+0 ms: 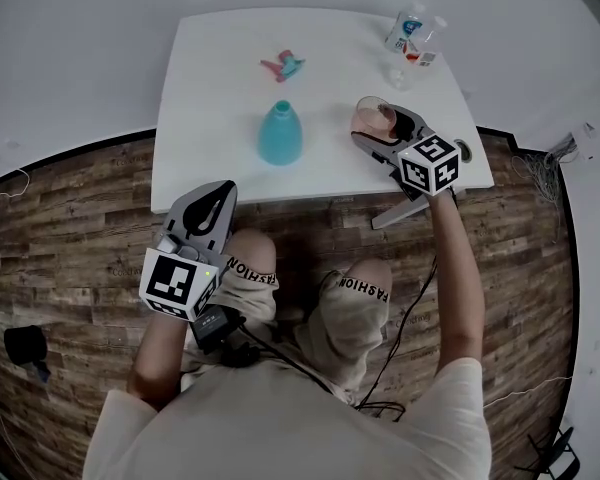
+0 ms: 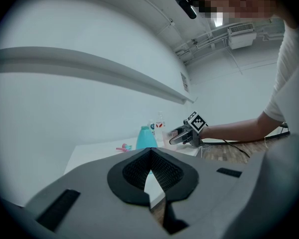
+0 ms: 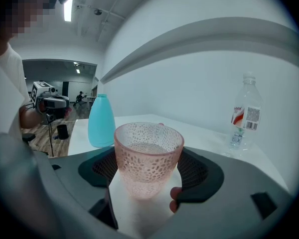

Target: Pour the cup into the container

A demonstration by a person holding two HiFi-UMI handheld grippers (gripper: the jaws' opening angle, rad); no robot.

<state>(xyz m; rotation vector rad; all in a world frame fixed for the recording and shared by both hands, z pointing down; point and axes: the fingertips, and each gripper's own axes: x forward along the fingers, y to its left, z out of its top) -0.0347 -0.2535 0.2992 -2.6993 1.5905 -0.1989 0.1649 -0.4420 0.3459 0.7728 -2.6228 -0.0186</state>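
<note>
A pink dimpled cup [image 1: 372,116] [image 3: 148,151] stands upright on the white table [image 1: 220,88] with a little clear liquid in it. My right gripper [image 1: 375,128] [image 3: 148,171] is shut on the cup, a pad against each side. The teal bottle-shaped container [image 1: 280,135] [image 3: 100,121] [image 2: 146,137] stands to the cup's left, about a hand's width away. My left gripper [image 1: 220,190] [image 2: 149,156] is off the table, just before its near edge above the person's knee. It is shut with nothing in it.
A clear water bottle [image 1: 405,26] [image 3: 246,111] stands at the table's far right, with a second one lying beside it. A small pink and teal toy [image 1: 282,65] [image 2: 123,147] lies behind the container. Wooden floor surrounds the table.
</note>
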